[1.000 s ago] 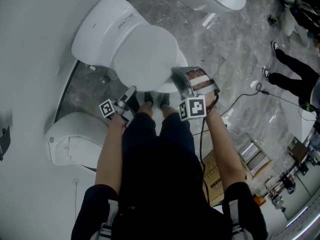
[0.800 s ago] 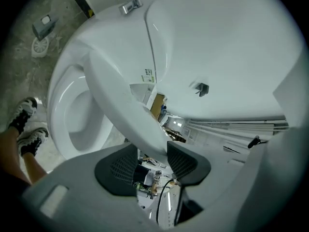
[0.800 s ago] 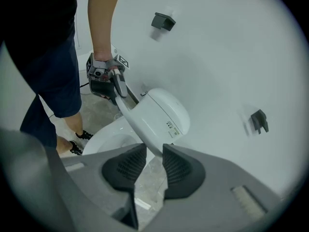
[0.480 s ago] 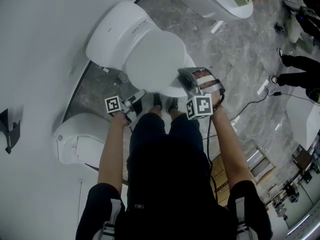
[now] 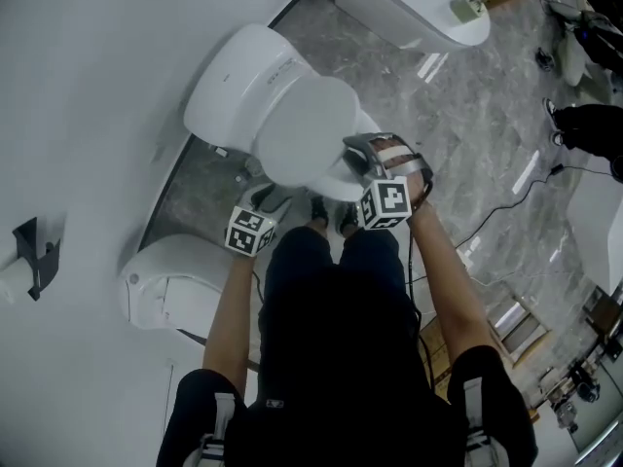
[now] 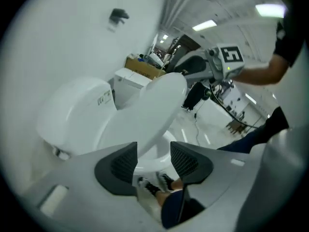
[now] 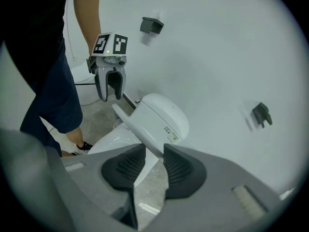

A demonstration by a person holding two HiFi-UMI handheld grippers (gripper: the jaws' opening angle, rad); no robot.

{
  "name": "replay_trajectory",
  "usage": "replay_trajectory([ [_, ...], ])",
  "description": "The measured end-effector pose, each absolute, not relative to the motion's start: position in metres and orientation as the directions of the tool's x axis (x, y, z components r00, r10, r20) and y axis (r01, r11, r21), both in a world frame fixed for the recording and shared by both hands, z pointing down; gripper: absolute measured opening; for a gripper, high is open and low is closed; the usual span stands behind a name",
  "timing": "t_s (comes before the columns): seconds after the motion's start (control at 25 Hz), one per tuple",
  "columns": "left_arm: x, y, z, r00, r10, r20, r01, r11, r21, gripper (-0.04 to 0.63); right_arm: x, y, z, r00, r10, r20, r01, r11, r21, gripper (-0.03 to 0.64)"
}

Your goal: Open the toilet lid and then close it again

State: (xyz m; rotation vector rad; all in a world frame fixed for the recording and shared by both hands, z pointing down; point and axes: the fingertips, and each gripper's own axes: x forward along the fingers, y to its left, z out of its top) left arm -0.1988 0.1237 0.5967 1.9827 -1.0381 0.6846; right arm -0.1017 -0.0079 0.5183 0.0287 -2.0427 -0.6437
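At the front rim of the toilet (image 5: 234,76), the lid (image 5: 302,129) is held part-way up. In the left gripper view it is seen tilted clear of the seat ring (image 6: 153,162), with its hinge end at the toilet's back.

The lid's front edge is clamped by the right gripper (image 7: 154,146). Its jaws are set narrowly apart, and both ribbed pads are pressed against the thin white edge.

The left gripper (image 6: 153,146) is carried just beside the toilet's front left corner. Its jaws are spread wide and nothing is gripped. Lid and seat ring are only seen beyond the gap, and neither pad is touching them.

The task is judged to be in mid-course. The lid is off the seat ring but not upright against the toilet's back, so a full opening is not shown. Whether the lid is being raised or lowered cannot be told from this moment alone. If it is being raised, the rest of the swing to the back and the whole lowering are left. If it is being lowered, only the last stretch down onto the seat ring and the release of the edge are left.
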Motion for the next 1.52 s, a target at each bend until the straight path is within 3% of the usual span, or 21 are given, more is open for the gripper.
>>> replay_trajectory([
  [0.16,-0.202,0.099,0.59,0.401,-0.489,0.775,-0.872,-0.462,0.16,0.224,-0.113,-0.013,0.514,-0.548,-0.253,0.797,0.2,0.886,0.418,0.125],
  [0.52,-0.184,0.057,0.558,0.379,-0.57,0.729,-0.786,-0.614,-0.071,0.209,-0.14,-0.023,0.506,-0.541,-0.228,0.809,0.173,0.911,0.373,0.13],
  [0.6,-0.185,0.051,0.556,0.381,-0.567,0.731,-0.775,-0.627,-0.083,0.128,-0.146,-0.026,0.504,-0.539,-0.216,0.814,0.165,0.92,0.354,0.133],
  [0.92,-0.199,0.047,0.552,0.391,-0.567,0.725,-0.78,-0.622,-0.065,0.121,-0.161,-0.029,0.497,-0.541,-0.258,0.801,0.124,0.917,0.379,0.144],
  [1.24,-0.232,0.036,0.548,0.369,-0.596,0.713,-0.828,-0.56,-0.04,0.104,-0.108,-0.027,0.485,-0.571,-0.274,0.774,-0.207,0.96,0.187,0.152],
  [1.52,-0.262,0.021,0.543,0.327,-0.624,0.71,-0.873,-0.488,-0.028,0.087,-0.026,-0.013,0.499,-0.591,-0.286,0.754,-0.522,0.849,-0.087,0.105],
])
